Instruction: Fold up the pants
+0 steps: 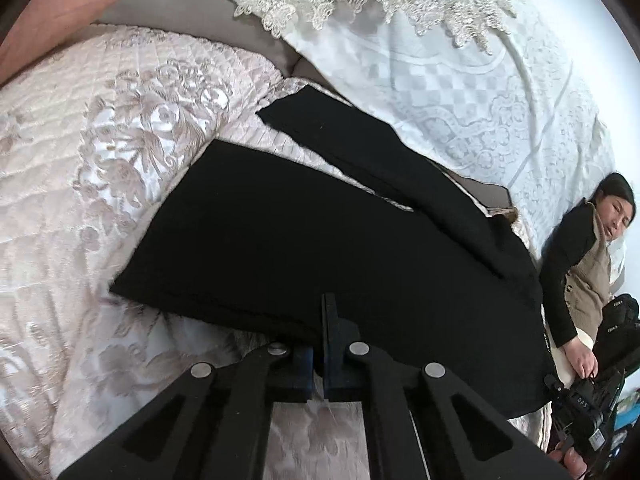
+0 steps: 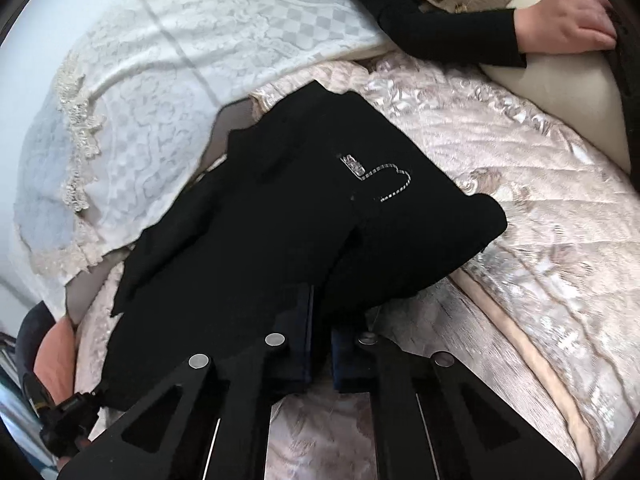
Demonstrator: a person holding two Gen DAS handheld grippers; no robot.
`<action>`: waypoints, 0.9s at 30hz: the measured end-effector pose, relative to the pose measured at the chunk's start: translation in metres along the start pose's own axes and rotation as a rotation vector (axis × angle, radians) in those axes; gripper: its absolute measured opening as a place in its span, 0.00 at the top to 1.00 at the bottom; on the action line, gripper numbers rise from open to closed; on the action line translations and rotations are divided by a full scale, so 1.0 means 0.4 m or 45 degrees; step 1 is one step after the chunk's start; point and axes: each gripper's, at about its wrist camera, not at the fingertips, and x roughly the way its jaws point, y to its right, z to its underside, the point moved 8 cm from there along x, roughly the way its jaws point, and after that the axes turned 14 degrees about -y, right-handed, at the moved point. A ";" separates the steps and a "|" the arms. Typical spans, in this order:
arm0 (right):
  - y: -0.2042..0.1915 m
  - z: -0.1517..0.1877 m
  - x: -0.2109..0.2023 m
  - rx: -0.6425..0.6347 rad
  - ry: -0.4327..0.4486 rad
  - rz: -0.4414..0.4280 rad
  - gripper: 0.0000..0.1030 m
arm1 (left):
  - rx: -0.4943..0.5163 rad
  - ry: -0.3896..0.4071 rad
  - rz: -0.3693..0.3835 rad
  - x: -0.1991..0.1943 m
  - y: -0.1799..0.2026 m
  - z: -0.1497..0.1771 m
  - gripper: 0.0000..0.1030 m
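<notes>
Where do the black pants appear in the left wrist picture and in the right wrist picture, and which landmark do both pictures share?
Left wrist view: the black pants fill the middle, their two legs spreading toward the upper left.
Right wrist view: the black pants lie in the middle, the end with a sparkly heart outline toward the right.
Shared landmark: the white lace-edged cover beyond the pants.

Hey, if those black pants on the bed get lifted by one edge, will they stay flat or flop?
The black pants will probably flop: the cloth already creases and drapes over the quilted bedspread. They look fairly light, lying thin and flat. The satin quilt seems slick, so they may slide when pushed.
</notes>
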 end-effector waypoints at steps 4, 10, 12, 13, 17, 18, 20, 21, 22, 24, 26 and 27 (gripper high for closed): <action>-0.003 0.023 -0.061 -0.005 0.008 -0.017 0.95 | 0.026 0.006 -0.001 -0.056 0.004 0.034 0.96; 0.006 0.113 -0.145 0.000 -0.034 -0.027 0.95 | 0.048 -0.020 -0.005 -0.132 -0.015 0.128 0.96; 0.018 0.147 -0.164 0.013 -0.050 -0.019 0.95 | 0.064 -0.039 -0.013 -0.140 -0.022 0.163 0.96; 0.026 0.166 -0.170 0.024 -0.057 -0.013 0.95 | 0.076 -0.054 -0.017 -0.141 -0.024 0.183 0.96; 0.077 0.218 -0.171 0.066 -0.104 0.015 0.95 | 0.113 -0.099 -0.044 -0.122 -0.029 0.235 0.96; 0.086 0.222 -0.166 0.076 -0.111 0.023 0.95 | 0.123 -0.107 -0.054 -0.113 -0.030 0.241 0.96; 0.122 0.234 -0.149 0.121 -0.138 0.089 0.95 | 0.130 -0.127 -0.067 -0.096 -0.036 0.249 0.96; 0.128 0.238 -0.146 0.128 -0.145 0.072 0.95 | 0.143 -0.124 -0.074 -0.095 -0.034 0.249 0.94; 0.133 0.239 -0.149 0.148 -0.142 0.056 0.91 | 0.153 -0.121 -0.089 -0.100 -0.035 0.250 0.91; 0.136 0.234 -0.169 0.141 -0.120 0.112 0.83 | 0.164 -0.105 -0.106 -0.117 -0.038 0.250 0.87; 0.139 0.224 -0.199 0.116 -0.076 0.204 0.75 | 0.173 -0.069 -0.162 -0.142 -0.049 0.248 0.85; 0.143 0.219 -0.213 0.115 -0.056 0.222 0.75 | 0.171 -0.056 -0.178 -0.154 -0.055 0.249 0.85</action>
